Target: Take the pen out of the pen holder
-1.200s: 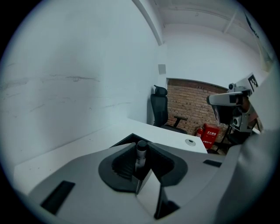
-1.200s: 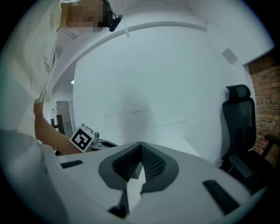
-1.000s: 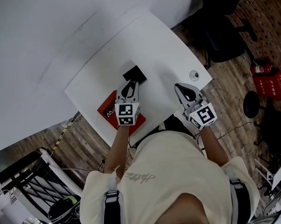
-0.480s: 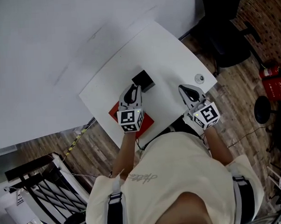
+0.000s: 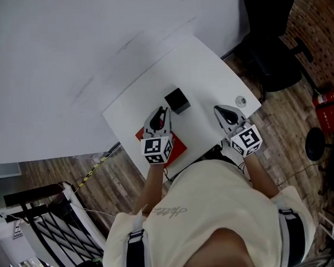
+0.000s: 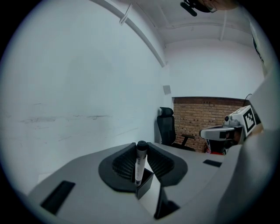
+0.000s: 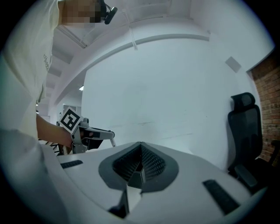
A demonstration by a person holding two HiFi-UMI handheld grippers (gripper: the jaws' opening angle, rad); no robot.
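Left tongs are clamped on the pen! It stands upright between the pads, its lower end right at the mouth of the black pen holder, just below and beyond the tips. Fully clear? Can't tell. Right tongs sit closed on nothing, well off to the side. I'd say the last lift remains.
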